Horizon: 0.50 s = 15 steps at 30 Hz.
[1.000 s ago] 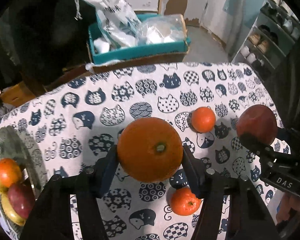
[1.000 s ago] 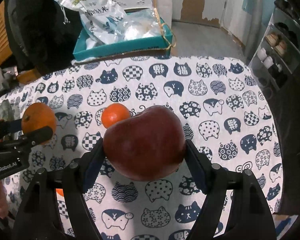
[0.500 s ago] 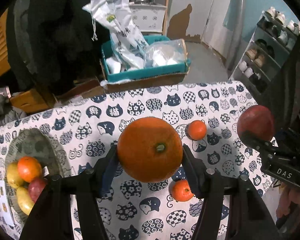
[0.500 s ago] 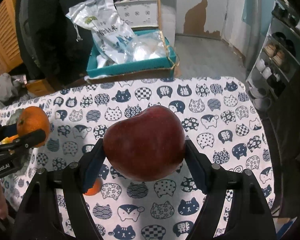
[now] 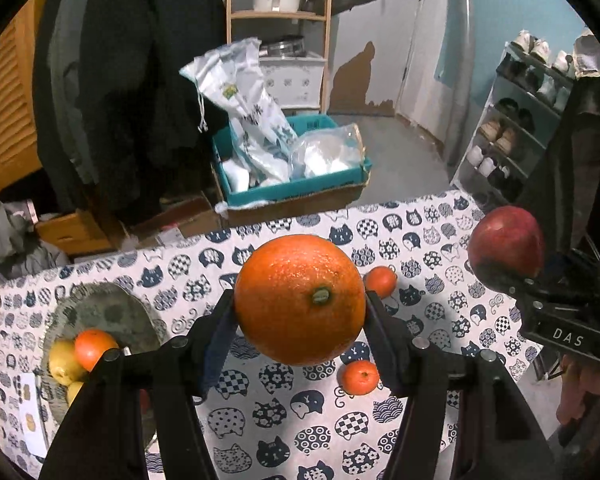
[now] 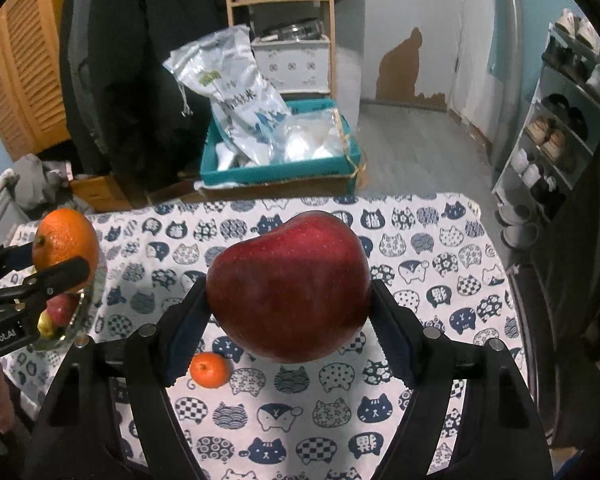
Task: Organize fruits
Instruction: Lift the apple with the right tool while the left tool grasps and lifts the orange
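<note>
My left gripper point(image 5: 298, 312) is shut on a large orange point(image 5: 300, 298), held well above the cat-print tablecloth point(image 5: 440, 240). My right gripper point(image 6: 290, 312) is shut on a dark red apple point(image 6: 288, 288), also held high. Each view shows the other gripper at its edge: the apple point(image 5: 506, 246) at the right, the orange point(image 6: 62, 242) at the left. A grey plate point(image 5: 100, 312) at the table's left holds a small orange, yellow fruits and a red fruit. Two small tangerines point(image 5: 381, 281) point(image 5: 360, 377) lie on the cloth; one tangerine point(image 6: 209, 369) shows under the right gripper.
A teal box point(image 5: 292, 188) full of plastic bags point(image 5: 244, 92) stands beyond the table's far edge. Dark coats hang at the back left, with a wooden shelf behind. A shoe rack point(image 5: 516, 120) stands on the right. A white card point(image 5: 30, 408) lies near the plate.
Both grippers have risen with their fruit, so the table looks smaller and farther. More of the room, the plate and the far wall has come into view.
</note>
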Available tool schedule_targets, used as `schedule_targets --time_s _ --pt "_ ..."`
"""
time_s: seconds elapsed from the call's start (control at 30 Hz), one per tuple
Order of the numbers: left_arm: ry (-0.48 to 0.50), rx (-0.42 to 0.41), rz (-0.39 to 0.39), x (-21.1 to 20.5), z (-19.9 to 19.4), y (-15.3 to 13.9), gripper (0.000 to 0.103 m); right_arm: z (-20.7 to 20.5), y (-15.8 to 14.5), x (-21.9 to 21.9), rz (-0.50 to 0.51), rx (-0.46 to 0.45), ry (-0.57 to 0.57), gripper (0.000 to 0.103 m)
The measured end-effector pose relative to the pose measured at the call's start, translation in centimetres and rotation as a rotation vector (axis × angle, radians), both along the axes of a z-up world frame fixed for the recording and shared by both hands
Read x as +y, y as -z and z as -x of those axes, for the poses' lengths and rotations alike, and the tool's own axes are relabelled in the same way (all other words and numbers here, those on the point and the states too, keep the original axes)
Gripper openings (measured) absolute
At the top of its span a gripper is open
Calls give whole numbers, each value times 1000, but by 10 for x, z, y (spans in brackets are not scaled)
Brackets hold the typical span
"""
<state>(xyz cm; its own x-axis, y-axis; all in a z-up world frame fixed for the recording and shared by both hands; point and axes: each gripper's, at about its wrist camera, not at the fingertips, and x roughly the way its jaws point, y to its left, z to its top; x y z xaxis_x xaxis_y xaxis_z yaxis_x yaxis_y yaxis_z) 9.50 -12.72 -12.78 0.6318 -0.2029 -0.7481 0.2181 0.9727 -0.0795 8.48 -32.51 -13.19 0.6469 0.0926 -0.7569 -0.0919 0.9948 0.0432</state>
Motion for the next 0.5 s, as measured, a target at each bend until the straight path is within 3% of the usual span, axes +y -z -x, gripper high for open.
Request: schedule_targets --time_s 0.5 --pt "-14 -90 9 21 24 -39 63 23 -45 17 -5 -103 -64 77"
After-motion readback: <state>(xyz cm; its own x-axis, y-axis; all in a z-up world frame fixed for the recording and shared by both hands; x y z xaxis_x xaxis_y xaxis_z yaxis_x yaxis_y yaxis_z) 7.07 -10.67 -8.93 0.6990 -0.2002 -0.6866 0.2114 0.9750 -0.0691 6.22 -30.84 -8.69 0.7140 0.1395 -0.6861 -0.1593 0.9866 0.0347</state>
